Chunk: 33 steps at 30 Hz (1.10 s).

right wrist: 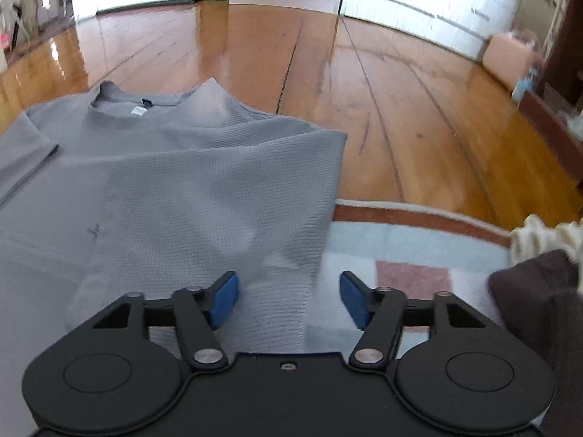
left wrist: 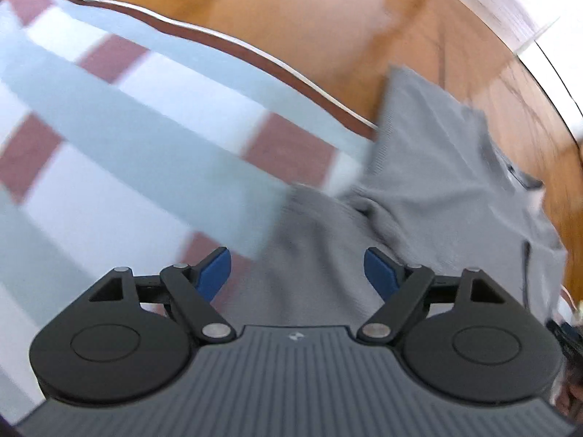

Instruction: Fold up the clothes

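Left wrist view
Pose: the left gripper (left wrist: 297, 273) tilts steeply down over the floor; the whole picture is smeared by motion blur.
Materials: a grey T-shirt (left wrist: 430, 167) of fine waffle-like knit lies partly on a rug (left wrist: 120, 138) and partly on the wooden floor (left wrist: 309, 25). The rug is a flat weave of pale blue, white and dull red blocks with a brown wavy border and a white edge. The floor is glossy orange-brown board.
Gripper: jaws spread wide, blue pads apart, nothing between them; grey cloth lies below the gap, and I cannot tell whether the pads touch it.

Right wrist view
Pose: the right gripper (right wrist: 289, 298) points forward and down over the near edge of the shirt.
Materials: the grey T-shirt (right wrist: 189, 167) is spread flat, its round neckline with a small white label at the far end, one side folded inward over the body so the fold edge runs along the right. It has a ribbed, gridded texture with soft creases. The rug (right wrist: 419, 236) shows right of it; the wooden floor (right wrist: 364, 91) beyond. A dark brown cloth (right wrist: 539, 302) and a cream knit piece (right wrist: 543, 236) sit at the right edge.
Gripper: jaws well apart, holding nothing; the left pad stands over the shirt's hem, the right pad over the rug.
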Each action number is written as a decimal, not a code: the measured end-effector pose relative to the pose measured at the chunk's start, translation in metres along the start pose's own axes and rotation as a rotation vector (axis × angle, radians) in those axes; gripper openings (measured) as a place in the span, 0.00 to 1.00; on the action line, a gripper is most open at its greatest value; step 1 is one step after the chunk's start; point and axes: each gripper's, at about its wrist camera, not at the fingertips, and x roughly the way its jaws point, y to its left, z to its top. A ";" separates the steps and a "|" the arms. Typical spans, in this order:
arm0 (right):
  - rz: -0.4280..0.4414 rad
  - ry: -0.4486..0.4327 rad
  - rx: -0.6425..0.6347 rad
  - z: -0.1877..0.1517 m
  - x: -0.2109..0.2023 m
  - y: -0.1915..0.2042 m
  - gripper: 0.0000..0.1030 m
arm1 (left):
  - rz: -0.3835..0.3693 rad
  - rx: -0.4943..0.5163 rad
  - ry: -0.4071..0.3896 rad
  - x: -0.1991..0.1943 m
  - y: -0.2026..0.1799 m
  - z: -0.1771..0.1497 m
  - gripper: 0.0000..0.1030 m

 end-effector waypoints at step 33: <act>0.264 -0.057 0.176 -0.066 -0.063 -0.017 0.07 | -0.009 0.182 -0.021 0.007 -0.030 -0.017 0.61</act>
